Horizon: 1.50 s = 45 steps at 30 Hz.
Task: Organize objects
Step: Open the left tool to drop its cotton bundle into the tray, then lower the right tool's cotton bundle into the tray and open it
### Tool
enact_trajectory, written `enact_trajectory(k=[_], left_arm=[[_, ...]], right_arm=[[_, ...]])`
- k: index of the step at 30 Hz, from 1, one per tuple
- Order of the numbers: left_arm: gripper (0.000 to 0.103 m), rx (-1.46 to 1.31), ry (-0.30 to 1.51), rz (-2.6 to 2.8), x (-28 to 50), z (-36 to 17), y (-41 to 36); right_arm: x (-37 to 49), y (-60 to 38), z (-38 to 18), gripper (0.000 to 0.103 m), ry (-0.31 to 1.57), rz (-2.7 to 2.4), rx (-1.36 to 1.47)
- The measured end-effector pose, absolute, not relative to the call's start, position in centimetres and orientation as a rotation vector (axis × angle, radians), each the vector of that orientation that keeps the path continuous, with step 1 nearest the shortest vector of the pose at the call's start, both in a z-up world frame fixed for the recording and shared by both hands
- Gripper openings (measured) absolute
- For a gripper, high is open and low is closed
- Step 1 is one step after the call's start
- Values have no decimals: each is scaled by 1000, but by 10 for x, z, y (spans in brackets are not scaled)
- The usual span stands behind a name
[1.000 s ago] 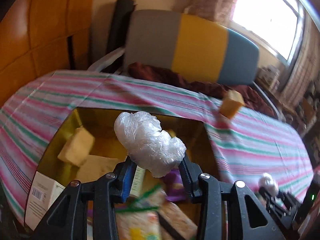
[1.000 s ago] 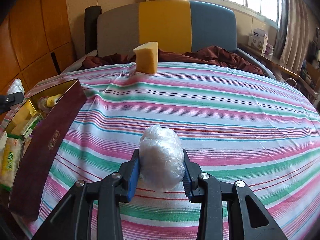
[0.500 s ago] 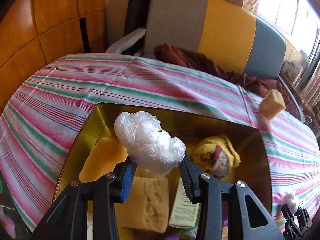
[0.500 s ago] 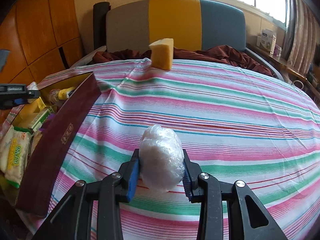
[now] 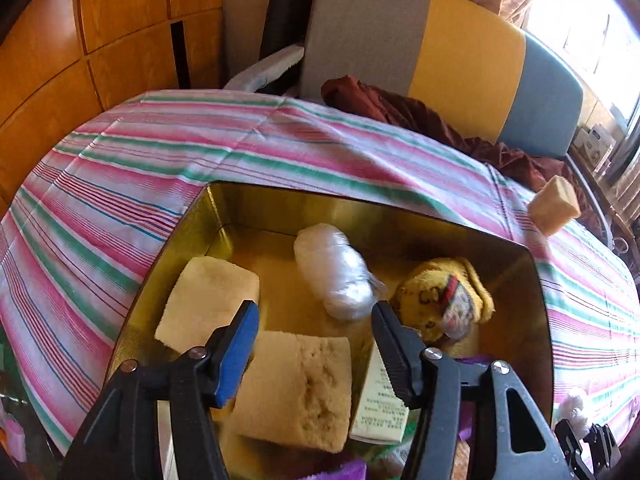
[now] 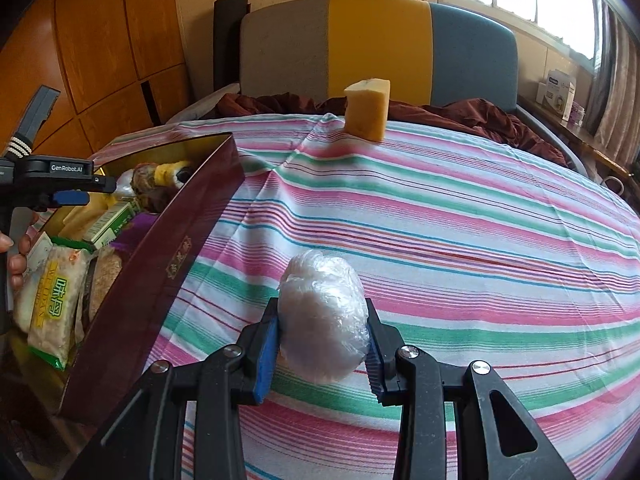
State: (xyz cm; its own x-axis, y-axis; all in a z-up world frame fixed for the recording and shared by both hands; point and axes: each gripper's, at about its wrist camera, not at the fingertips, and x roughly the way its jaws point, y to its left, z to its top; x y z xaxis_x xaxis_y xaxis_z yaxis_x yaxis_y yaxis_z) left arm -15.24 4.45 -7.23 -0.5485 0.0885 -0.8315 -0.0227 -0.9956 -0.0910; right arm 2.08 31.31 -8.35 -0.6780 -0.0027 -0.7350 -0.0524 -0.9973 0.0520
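My left gripper (image 5: 314,322) hangs over the open gold-lined box (image 5: 208,216), and its jaws are opening with nothing between them. A white plastic-wrapped bundle (image 5: 334,270) lies on the box floor just beyond the fingertips, between a pale sponge (image 5: 208,300) and a yellow plush toy (image 5: 444,300). A second sponge (image 5: 296,384) lies below the jaws. In the right wrist view my right gripper (image 6: 322,342) is shut on another plastic-wrapped bundle (image 6: 322,316) above the striped tablecloth (image 6: 460,220), to the right of the box's maroon wall (image 6: 160,272). The left gripper (image 6: 68,196) shows at the left edge.
A yellow sponge block (image 6: 368,108) stands at the table's far edge, seen also as the sponge block (image 5: 554,204). Snack packets (image 6: 54,304) and a small carton (image 5: 380,404) fill the box's near end. A grey, yellow and blue headboard (image 6: 380,44) and dark red blanket (image 6: 472,114) lie behind.
The left gripper's jaws have spread and the plastic bundle it held has dropped onto the box floor. The right gripper, still holding its bundle, has drifted toward the box.
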Motion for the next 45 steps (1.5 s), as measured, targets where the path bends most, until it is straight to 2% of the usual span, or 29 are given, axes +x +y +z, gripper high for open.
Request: enact_trajectory(k=[7, 22, 26, 31, 38, 45], left_arm=[[59, -1378, -85, 2712, -120, -60, 45], [59, -1327, -189, 2690, -67, -61, 29], [59, -1299, -156, 2713, -56, -60, 28], [59, -1290, -207, 2709, -45, -61, 18], [59, -1275, -211, 2732, -39, -56, 11], [59, -1258, -225, 2755, -32, -51, 0]], right_arm=[[21, 302, -80, 38, 83, 2870, -1273], [23, 281, -65, 38, -13, 2891, -1283], [23, 278, -55, 38, -29, 2903, -1262], [23, 270, -37, 38, -42, 2941, -1218], [11, 233, -16, 38, -127, 3039, -1191], [-21, 188, -17, 38, -193, 3099, -1263]])
